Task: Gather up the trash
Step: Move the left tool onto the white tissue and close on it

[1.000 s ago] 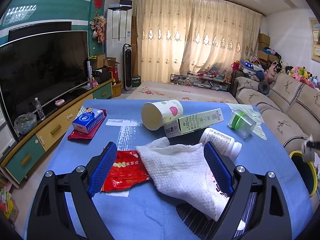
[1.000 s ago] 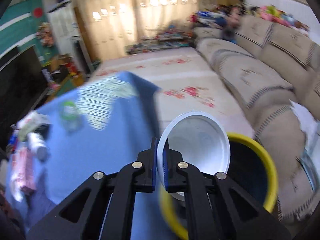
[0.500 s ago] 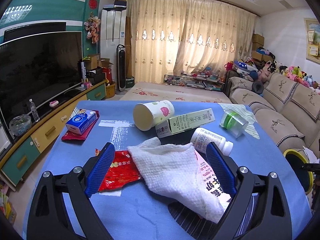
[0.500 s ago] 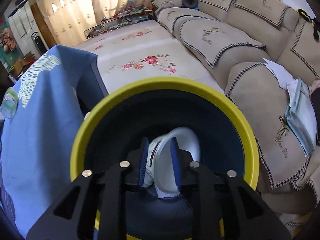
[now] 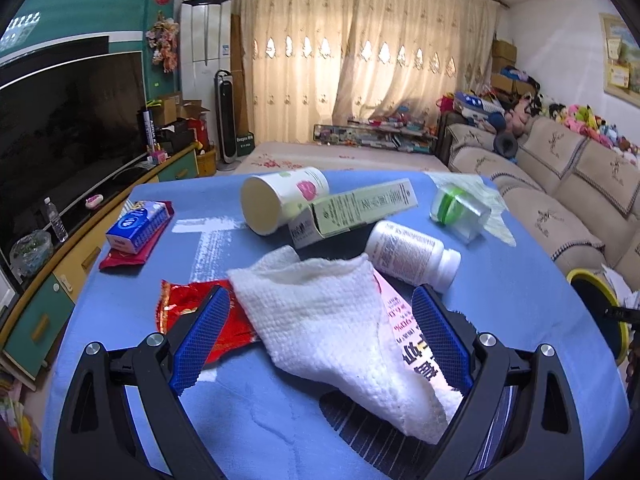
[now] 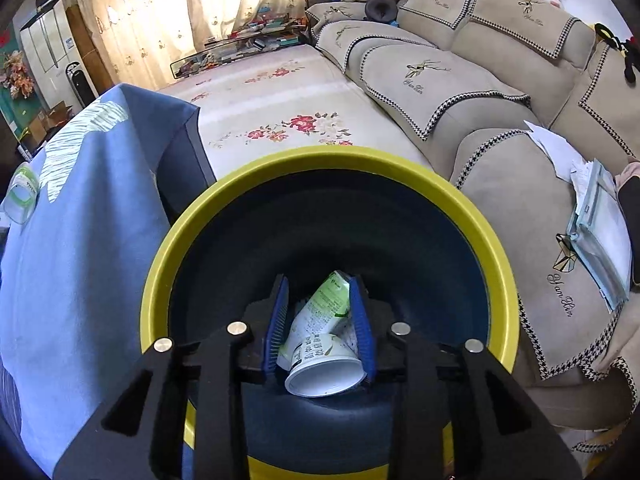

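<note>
My left gripper (image 5: 320, 294) hovers open low over the blue table (image 5: 520, 300), its fingers on either side of a crumpled white paper towel (image 5: 328, 328). Under the towel lie a red wrapper (image 5: 188, 304) and a pink printed packet (image 5: 404, 320). Beside the table my right gripper (image 6: 319, 282) reaches into the mouth of the yellow-rimmed bin (image 6: 320, 156). Its jaws are opening. A white paper cup with green print (image 6: 320, 344) shows between the fingers, lying in the bin, with the pads not pressing on it.
Farther back on the table lie a white bottle (image 5: 408, 256), a green carton (image 5: 356, 208), a tipped paper cup (image 5: 276, 200), a clear container (image 5: 456, 208) and a tissue pack (image 5: 136, 226). The bin (image 5: 592, 280) stands off the table's right edge, against a sofa (image 6: 440, 80).
My right gripper sank into the bin with the white cup and its jaws parted, so the cup now lies loose between them. The left gripper has stayed open over the towel.
</note>
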Demonstrator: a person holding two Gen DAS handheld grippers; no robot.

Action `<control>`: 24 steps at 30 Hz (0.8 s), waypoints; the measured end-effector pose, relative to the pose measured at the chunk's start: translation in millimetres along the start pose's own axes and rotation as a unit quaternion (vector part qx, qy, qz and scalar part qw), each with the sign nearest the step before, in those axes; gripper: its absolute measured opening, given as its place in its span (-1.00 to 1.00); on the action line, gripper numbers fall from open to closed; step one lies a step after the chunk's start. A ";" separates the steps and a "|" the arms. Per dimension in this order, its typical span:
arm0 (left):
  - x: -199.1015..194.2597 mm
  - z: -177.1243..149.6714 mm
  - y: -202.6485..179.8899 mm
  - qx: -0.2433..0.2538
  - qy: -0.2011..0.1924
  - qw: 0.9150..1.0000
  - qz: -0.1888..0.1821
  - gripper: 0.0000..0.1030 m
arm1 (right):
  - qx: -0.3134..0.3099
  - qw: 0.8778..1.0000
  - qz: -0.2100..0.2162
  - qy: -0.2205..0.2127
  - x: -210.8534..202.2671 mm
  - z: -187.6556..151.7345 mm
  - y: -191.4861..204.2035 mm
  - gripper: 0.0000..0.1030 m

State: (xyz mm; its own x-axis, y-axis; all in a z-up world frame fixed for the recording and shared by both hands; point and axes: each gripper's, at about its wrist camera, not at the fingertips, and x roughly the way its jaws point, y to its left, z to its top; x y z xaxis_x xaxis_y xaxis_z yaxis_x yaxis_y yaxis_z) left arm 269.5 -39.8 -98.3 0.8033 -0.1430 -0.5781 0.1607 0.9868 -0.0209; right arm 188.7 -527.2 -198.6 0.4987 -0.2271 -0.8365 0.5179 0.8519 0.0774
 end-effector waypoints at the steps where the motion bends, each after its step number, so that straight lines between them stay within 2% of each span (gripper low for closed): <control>1: 2.5 -1.3 -3.1 0.006 0.005 1.000 0.000 0.75 | -0.001 1.000 0.000 0.000 0.2 -0.1 1.3 -0.41; 2: 4.1 -1.8 -4.4 0.008 0.008 1.000 -0.001 0.72 | -0.003 1.000 0.001 0.000 0.3 -0.7 2.5 -0.41; 6: 13.7 -5.1 -6.6 0.008 0.033 0.999 -0.015 0.35 | -0.004 1.000 0.005 0.000 0.0 -0.7 5.4 -0.41; 9: 23.1 -8.3 -0.9 -0.012 0.060 0.997 -0.037 0.09 | -0.002 1.000 0.006 0.000 -0.4 -1.0 4.5 -0.40; 13: 23.8 -8.3 3.1 -0.032 0.065 0.995 -0.067 -0.23 | -0.001 1.000 0.008 -0.001 -1.7 -2.2 3.2 -0.40; 15: 23.3 -8.2 0.7 -0.027 0.063 0.995 -0.073 -0.49 | -0.001 1.000 0.008 -0.001 -1.6 -2.2 3.0 -0.40; 18: 18.5 -8.5 -5.3 -0.012 0.054 0.996 -0.070 -0.75 | 0.000 1.000 0.010 -0.002 -2.2 -3.1 4.1 -0.40; 21: 10.2 -6.7 -11.5 0.006 0.035 0.997 -0.063 -0.88 | 0.000 1.000 0.010 -0.003 -3.5 -3.6 5.6 -0.40; 24: 4.3 -5.9 -18.3 0.028 0.021 0.999 -0.042 -0.90 | -0.003 1.000 0.008 -0.005 -6.2 -5.3 8.5 -0.40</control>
State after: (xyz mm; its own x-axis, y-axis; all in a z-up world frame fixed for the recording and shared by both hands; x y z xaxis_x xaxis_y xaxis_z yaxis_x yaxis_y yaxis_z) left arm 266.6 -58.0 -105.2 0.7617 -0.2207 -0.6092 0.2591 0.9655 -0.0259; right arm 186.3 -516.0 -195.6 0.5145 -0.2180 -0.8293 0.5051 0.8586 0.0876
